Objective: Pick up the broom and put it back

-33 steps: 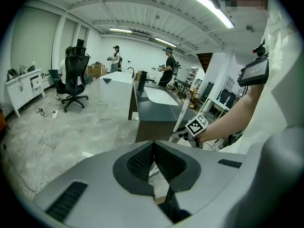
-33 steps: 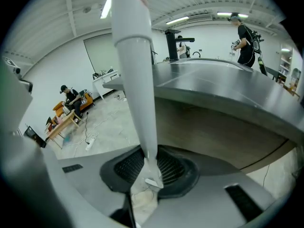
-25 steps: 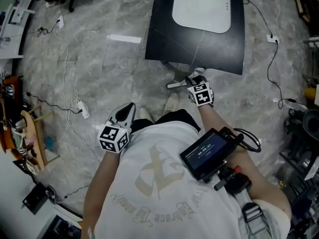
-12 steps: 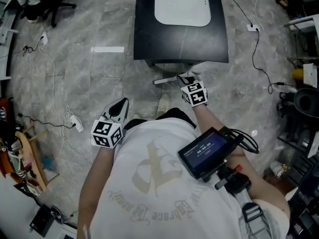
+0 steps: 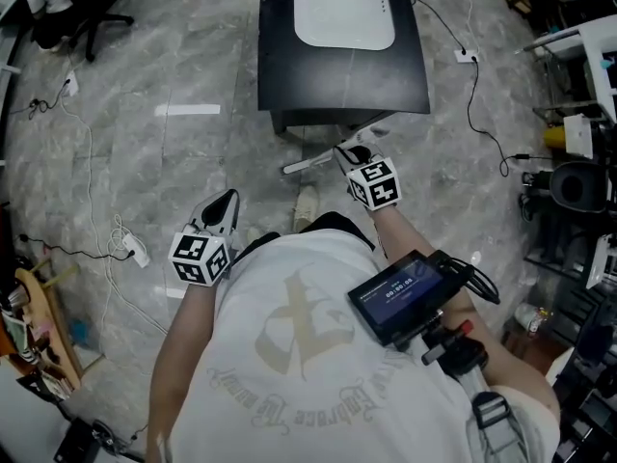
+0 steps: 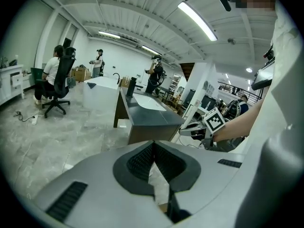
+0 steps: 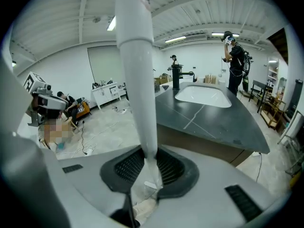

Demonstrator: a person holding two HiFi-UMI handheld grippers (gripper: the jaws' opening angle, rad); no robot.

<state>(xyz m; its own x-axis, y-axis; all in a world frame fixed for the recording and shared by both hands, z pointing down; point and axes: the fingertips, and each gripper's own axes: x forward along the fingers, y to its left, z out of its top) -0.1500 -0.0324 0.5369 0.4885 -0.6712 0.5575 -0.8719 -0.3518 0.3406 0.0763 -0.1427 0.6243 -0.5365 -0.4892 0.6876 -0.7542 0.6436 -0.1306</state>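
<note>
While clamped, broom (image 7: 137,80) inside right claw (image 7: 148,169)

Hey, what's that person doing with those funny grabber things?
A person stands on the marble floor with a gripper in each hand. The right gripper has its fingers closed around a white broom handle, holding it in front of a dark counter with a white sink. The left gripper is shut and holds nothing. The broom is in hand but not yet put back.
</note>
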